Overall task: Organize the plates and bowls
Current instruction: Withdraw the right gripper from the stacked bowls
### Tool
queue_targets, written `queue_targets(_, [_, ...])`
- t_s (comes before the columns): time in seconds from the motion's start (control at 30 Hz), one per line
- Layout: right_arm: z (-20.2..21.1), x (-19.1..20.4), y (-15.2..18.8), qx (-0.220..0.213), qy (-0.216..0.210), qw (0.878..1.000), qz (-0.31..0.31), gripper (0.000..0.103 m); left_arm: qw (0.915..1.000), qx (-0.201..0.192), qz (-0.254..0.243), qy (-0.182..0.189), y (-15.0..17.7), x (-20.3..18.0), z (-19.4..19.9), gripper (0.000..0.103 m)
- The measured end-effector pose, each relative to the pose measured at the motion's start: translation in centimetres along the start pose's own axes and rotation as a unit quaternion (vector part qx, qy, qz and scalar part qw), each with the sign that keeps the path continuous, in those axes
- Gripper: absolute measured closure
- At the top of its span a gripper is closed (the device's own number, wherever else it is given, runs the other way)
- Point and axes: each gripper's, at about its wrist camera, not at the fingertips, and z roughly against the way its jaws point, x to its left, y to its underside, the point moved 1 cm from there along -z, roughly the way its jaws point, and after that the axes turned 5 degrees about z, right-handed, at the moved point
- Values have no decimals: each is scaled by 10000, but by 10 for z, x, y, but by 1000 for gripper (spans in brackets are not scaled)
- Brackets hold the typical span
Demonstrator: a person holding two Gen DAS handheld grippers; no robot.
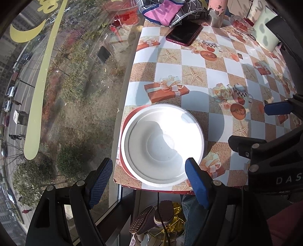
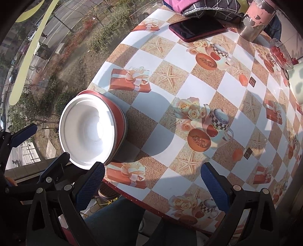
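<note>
A stack of bowls, white inside and red outside point(image 1: 162, 145), stands at the near left corner of the table point(image 1: 195, 102), on a red plate rim point(image 1: 130, 117). My left gripper point(image 1: 149, 181) is open and empty, fingers just before the stack's near rim. The stack also shows in the right wrist view point(image 2: 89, 130). My right gripper point(image 2: 151, 187) is open and empty over the table's front edge, right of the stack. The left gripper's fingers point(image 2: 24, 134) show at the left of that view.
A phone point(image 1: 184, 33), a patterned cloth point(image 1: 170, 11), a peeling pink metal cup point(image 1: 216, 13), a glass dish with red fruit point(image 1: 241, 24) and a pale mug point(image 1: 265, 32) stand at the far side. A window point(image 1: 56, 94) borders the table's left edge.
</note>
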Motion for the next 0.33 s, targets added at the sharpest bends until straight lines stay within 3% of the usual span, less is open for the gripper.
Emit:
queue_targets(0.2, [-3, 8, -4, 53, 37, 9998, 163, 1, 9997, 90, 209, 25, 3, 10, -4, 22])
queue_targets(0.33, [-4, 7, -4, 12, -73, 9999, 143, 1, 9990, -58, 421, 166, 2, 16, -2, 22])
